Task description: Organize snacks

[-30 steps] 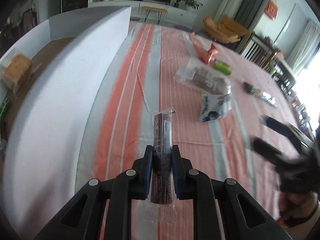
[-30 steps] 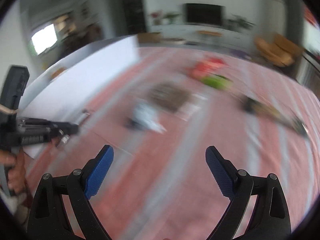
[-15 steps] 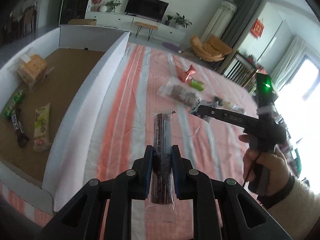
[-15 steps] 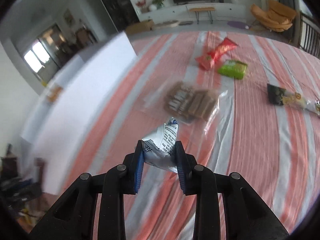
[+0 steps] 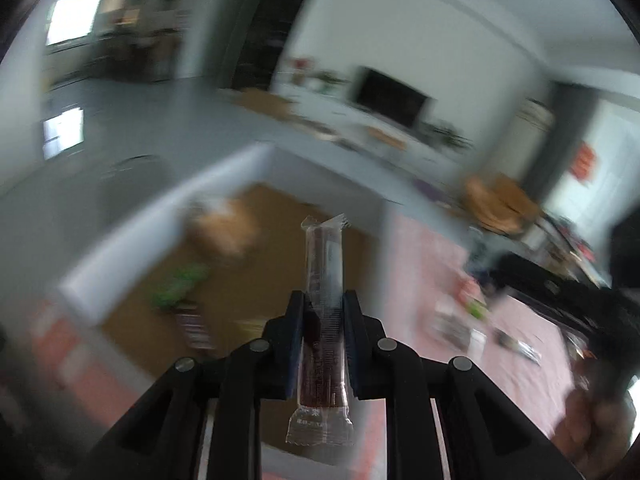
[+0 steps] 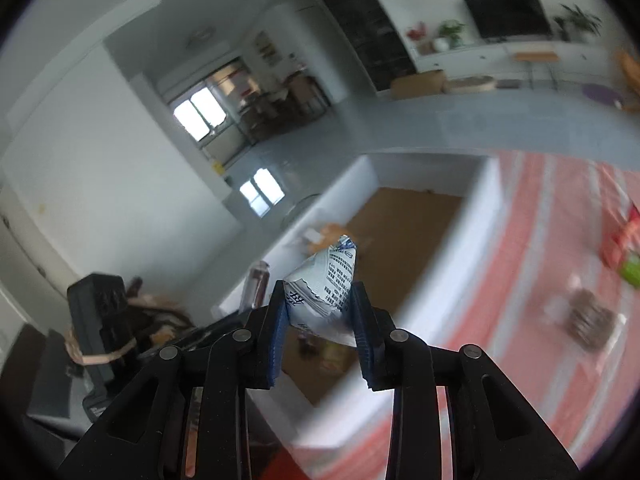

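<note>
Holding: left gripper [image 5: 323, 312] pinches a brown bar [image 5: 323, 312] in clear wrap, upright between its fingers [image 5: 295, 332], over the box [image 5: 132, 224].
Right gripper [image 6: 320, 312]: clamped on a white pouch [image 6: 324, 286] with blue print.
Tabletop [image 6: 552, 280]: pink-striped cloth, scattered snacks.
Box: white walls, brown floor, blurred packets inside.
Room: TV [image 6: 508, 14], plants.

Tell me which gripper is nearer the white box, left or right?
Left, marginally. Left gripper, gripping the brown bar, points over the white box; right gripper, gripping a white packet, trails beside it.
</note>
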`<state>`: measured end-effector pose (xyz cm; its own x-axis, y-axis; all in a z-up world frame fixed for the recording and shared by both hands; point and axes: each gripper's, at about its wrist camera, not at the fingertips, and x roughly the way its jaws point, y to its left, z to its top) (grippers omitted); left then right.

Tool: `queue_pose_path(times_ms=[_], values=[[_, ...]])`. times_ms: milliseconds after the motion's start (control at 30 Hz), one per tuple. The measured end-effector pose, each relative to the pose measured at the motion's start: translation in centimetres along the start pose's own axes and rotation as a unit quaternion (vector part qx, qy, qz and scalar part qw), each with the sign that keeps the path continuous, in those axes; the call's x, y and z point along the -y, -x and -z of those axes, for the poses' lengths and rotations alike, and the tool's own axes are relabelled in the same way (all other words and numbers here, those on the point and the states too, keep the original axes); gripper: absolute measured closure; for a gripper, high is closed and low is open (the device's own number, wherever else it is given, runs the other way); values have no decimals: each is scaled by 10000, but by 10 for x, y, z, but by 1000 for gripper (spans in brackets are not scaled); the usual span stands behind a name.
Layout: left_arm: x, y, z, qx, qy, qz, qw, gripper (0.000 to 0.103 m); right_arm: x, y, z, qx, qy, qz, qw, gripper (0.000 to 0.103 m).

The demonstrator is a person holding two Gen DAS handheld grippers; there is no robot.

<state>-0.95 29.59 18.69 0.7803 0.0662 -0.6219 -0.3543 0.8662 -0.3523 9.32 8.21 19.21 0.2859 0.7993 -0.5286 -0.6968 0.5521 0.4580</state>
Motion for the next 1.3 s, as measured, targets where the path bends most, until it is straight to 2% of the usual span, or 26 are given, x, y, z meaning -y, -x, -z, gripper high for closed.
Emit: queue_pose_path(times_ms=[33, 67, 100, 133, 233, 333, 400, 433, 500, 533, 600, 733, 867, 1033, 1133, 1300], values=[[-15, -2, -3, -34, 171, -169, 9997, 70, -5, -12, 0, -80, -5, -19, 10000, 51], [-26, -4, -4, -101, 322, -318, 9989, 44, -4, -17, 1, -121, -61, -64, 9999, 29], [-39, -4, -4, -129, 493, -523, 9973, 24, -2, -21, 3, -126, -143, -87, 9998, 27], [-45, -2, -2, -53, 559, -603, 9966, 22, 3, -21, 6, -99, -211, -82, 9997, 27], [-48, 5, 7, 143, 538, -711, 9959, 19, 27, -8, 23, 41, -197, 360, 9991, 27], [-25, 0, 20, 84, 373, -405, 9984, 19, 67, 8, 58, 101, -39, 1316, 9912, 23], [9, -3, 33, 66, 35, -68, 9999, 19, 101, 17, 92, -30, 51, 2129, 9771, 21], [22, -4, 36, 38, -117, 67, 9999, 19, 126, 19, 113, -233, 31, 2573, 9660, 21], [66, -9, 54, -98, -608, 504, 9968, 17, 164, 27, 146, -538, -120, 3158, 9472, 21], [79, -12, 59, -149, -761, 647, 9949, 15, 180, 38, 161, -571, -216, 3401, 9384, 21], [119, -23, 80, -296, -1145, 1000, 9879, 7, 207, 67, 181, -471, -449, 3795, 9229, 21], [184, -69, 122, -703, -1817, 1216, 9733, 5, 242, 107, 188, -220, -810, 4223, 9026, 21], [215, -126, 149, -1077, -2244, 1012, 9632, 5, 267, 119, 185, -213, -1025, 4519, 8859, 21], [228, -184, 175, -1245, -2841, 423, 9497, 5, 279, 131, 199, -67, -1421, 4390, 8872, 21], [223, -196, 181, -1320, -2873, 309, 9482, 5, 278, 136, 204, -21, -1523, 4337, 8881, 18], [215, -204, 182, -1362, -2788, 117, 9506, 5, 280, 136, 208, -81, -1565, 4459, 8813, 12]])
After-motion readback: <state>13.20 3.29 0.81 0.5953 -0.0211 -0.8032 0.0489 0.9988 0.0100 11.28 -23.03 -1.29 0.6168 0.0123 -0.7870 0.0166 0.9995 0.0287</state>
